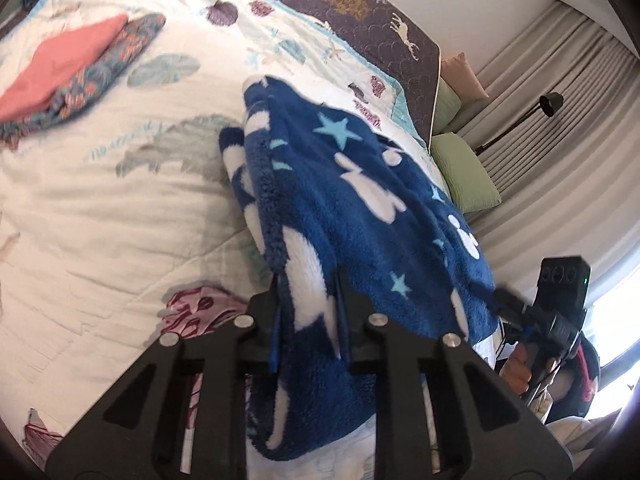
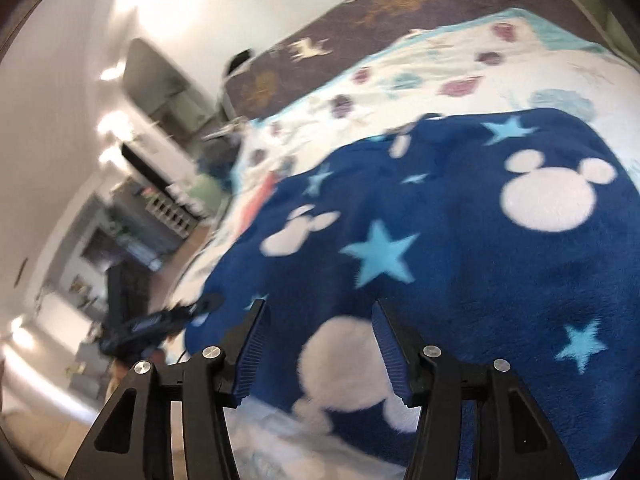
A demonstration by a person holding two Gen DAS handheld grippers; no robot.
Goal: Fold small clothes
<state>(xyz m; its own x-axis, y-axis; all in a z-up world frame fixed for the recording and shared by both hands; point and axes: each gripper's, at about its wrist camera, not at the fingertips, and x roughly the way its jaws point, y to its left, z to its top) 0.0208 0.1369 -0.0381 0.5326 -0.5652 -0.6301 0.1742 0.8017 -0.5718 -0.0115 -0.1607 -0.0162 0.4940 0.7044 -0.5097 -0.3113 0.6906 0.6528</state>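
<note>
A blue fleece garment (image 1: 352,200) with white mouse-head shapes and light blue stars lies bunched on the bed. My left gripper (image 1: 308,280) is shut on a fold of it at its near edge and holds it up. In the right wrist view the same fleece (image 2: 460,248) spreads wide in front of my right gripper (image 2: 320,312), whose blue-padded fingers (image 2: 252,344) stand apart over the cloth's near edge with nothing clamped. The right gripper's body also shows in the left wrist view (image 1: 556,312), at the right beyond the fleece.
The bed has a white quilt (image 1: 100,200) with shell prints and a dark bedspread (image 1: 360,4) at the far side. A folded pink and floral pile (image 1: 68,76) lies far left. Green pillows (image 1: 464,168), a lamp and curtains stand right.
</note>
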